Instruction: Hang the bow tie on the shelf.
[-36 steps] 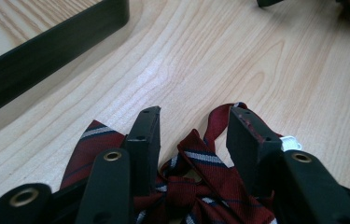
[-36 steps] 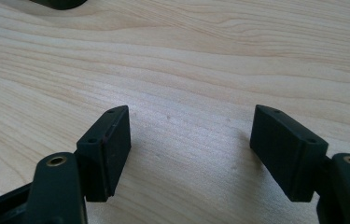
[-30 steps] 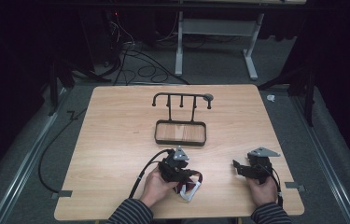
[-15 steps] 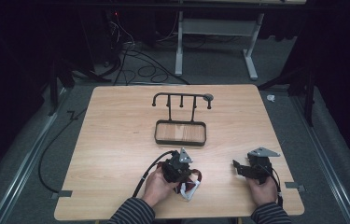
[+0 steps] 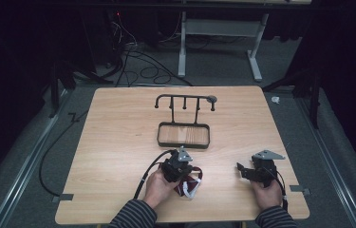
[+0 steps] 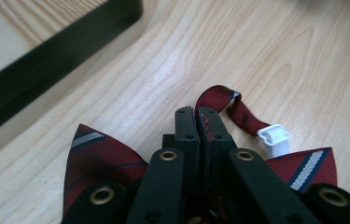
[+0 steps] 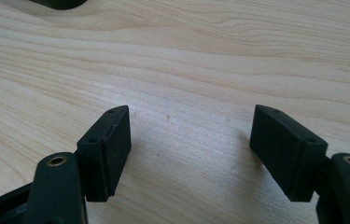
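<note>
L gripper has just been closing, and the fingers are now pinched together on the middle of the red striped bow tie; a bit of red fabric shows in the seam between them. From the high view the tie lies on the bench near my front edge, just under and beside the L gripper, wings spread to either side of the fingers. Its strap loops out past the tips and ends at a white clip resting on the wood.

R gripper sits well apart to the right, resting low on the bench. In the right gripper view its fingers stand wide open w/ nothing between them, just bare wood.

The black hook rack w/ its tray base stands mid-bench, beyond the tie, hooks bare.

Progress, as I read it: early. Grasp on the tie looks done; tie not lifted yet, as far as I can tell it's flat on the wood. Left to do, prob: raise it, carry fwd to the rack, get the strap loop over a hook, let go. R gripper may need to spread or steady the strap for that. Can't tell if the clip is fastened or loose.
</note>
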`<act>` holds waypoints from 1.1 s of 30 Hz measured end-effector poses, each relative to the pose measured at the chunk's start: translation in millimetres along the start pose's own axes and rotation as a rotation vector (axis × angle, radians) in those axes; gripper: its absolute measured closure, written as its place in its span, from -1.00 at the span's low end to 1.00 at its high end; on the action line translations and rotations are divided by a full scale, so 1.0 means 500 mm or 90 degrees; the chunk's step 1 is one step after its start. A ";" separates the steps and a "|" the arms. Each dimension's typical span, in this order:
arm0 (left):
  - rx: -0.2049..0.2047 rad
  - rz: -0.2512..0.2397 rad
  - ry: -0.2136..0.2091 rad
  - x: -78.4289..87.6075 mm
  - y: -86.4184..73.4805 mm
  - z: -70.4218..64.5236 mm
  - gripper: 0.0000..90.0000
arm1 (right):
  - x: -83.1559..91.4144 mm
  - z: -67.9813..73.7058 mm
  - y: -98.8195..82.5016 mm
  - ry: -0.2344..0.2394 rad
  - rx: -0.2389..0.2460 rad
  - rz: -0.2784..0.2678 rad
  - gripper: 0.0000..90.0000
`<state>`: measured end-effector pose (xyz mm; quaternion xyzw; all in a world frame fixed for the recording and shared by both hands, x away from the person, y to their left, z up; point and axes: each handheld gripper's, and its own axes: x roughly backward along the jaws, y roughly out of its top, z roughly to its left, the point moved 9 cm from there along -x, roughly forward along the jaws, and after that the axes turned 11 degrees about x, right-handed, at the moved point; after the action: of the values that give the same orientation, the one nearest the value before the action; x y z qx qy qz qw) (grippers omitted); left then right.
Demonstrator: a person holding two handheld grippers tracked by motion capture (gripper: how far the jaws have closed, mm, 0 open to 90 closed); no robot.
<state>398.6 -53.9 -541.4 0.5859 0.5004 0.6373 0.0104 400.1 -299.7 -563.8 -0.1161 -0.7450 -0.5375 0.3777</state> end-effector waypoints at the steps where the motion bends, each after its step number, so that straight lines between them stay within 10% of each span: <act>1: 0.002 -0.002 0.000 0.004 0.001 0.003 0.95 | 0.000 0.000 0.000 0.000 0.000 0.000 -0.33; 33: 0.045 -0.097 0.025 0.128 0.046 0.056 0.96 | 0.000 0.000 0.000 0.000 0.000 0.000 -0.33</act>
<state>412.7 -9.7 -484.7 0.5338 0.5659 0.6276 0.0284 400.1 -299.8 -563.8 -0.1160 -0.7450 -0.5374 0.3778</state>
